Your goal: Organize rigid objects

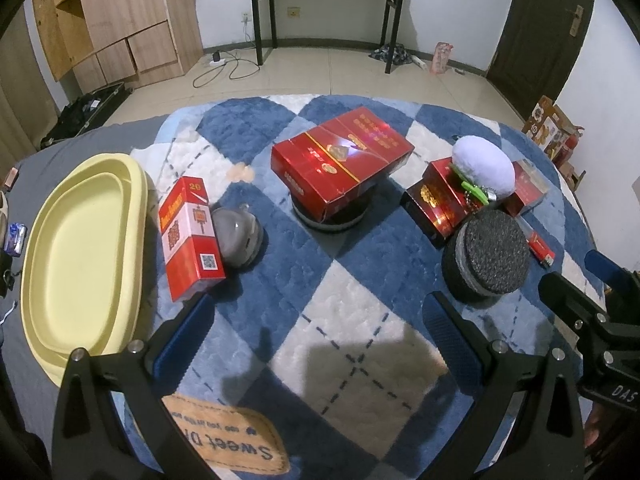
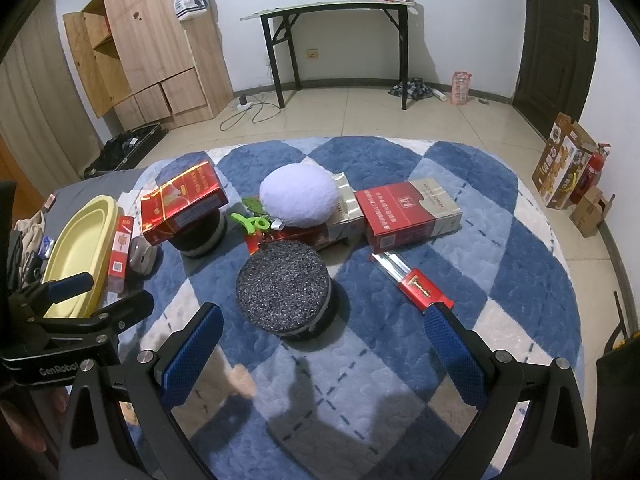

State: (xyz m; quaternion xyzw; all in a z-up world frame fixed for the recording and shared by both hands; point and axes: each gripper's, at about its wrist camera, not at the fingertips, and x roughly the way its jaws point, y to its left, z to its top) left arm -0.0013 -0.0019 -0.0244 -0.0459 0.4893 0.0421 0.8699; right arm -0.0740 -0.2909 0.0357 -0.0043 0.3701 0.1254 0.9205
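Observation:
On the blue and white rug (image 1: 352, 280) stand red boxes. A tall red and white box (image 1: 192, 236) stands next to the yellow tray (image 1: 80, 256). A big red box (image 1: 340, 160) rests on a dark round puck. A grey-topped round puck (image 1: 490, 254) (image 2: 286, 290) sits in front of small red boxes (image 1: 440, 200) and a white plush ball (image 1: 484, 168) (image 2: 298, 194). A red and grey box (image 2: 408, 212) and a slim red lighter pack (image 2: 412, 282) lie on the right. My left gripper (image 1: 316, 328) is open and empty. My right gripper (image 2: 324, 348) is open and empty just before the puck.
A grey domed object (image 1: 236, 236) lies beside the tall box. A green clip (image 2: 254, 222) lies by the plush ball. A brown label (image 1: 228, 436) is sewn on the rug's near edge. A wooden cabinet (image 1: 120, 20), a black table (image 1: 328, 4) and a dark door (image 1: 540, 20) stand beyond.

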